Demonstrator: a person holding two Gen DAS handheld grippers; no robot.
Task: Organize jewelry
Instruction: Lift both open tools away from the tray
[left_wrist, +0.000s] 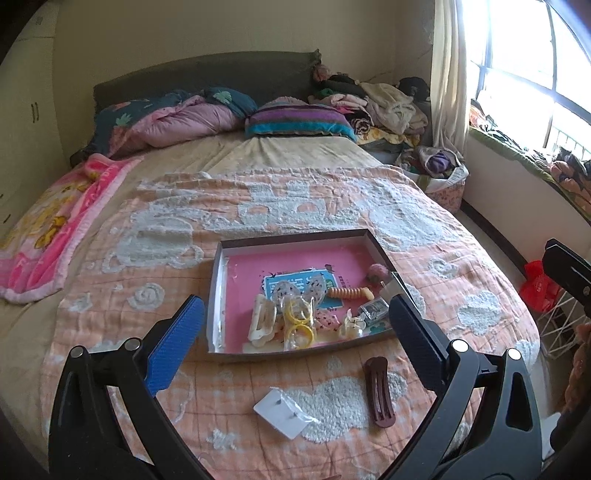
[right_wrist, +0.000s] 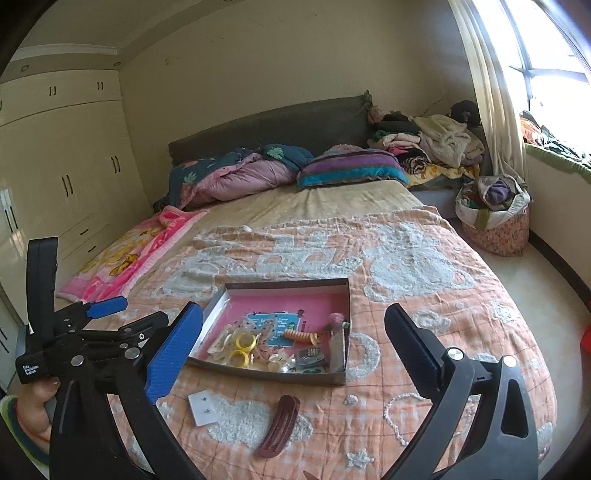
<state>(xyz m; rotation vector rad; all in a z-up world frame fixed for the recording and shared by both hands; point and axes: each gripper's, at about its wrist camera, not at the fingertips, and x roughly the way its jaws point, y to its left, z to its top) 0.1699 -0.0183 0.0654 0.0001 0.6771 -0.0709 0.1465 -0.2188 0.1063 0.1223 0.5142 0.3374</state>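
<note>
A shallow box (left_wrist: 291, 236) (right_wrist: 288, 283) with a pink floor lies on the orange bedspread. Inside it are yellow rings (left_wrist: 299, 321) (right_wrist: 245, 341), an orange spiral tie (left_wrist: 349, 293) (right_wrist: 301, 336), a white claw clip (left_wrist: 262, 321), a pink pompom (left_wrist: 376, 273) and a small silver packet (left_wrist: 373, 308). In front of the box, on the bedspread, lie a brown hair clip (left_wrist: 378, 391) (right_wrist: 279, 424) and a white earring card (left_wrist: 282, 411) (right_wrist: 203, 406). My left gripper (left_wrist: 295, 306) (right_wrist: 142, 312) hangs open above them, holding nothing. My right gripper (right_wrist: 293, 310) is open and empty too.
A pink blanket (left_wrist: 55, 236) lies at the bed's left side. Pillows (left_wrist: 295, 122) and a clothes pile (left_wrist: 384, 103) sit at the headboard. A full fabric bag (right_wrist: 495, 214) stands on the floor at right, a wardrobe (right_wrist: 66, 177) at left, a red bag (left_wrist: 539, 284) by the bed's corner.
</note>
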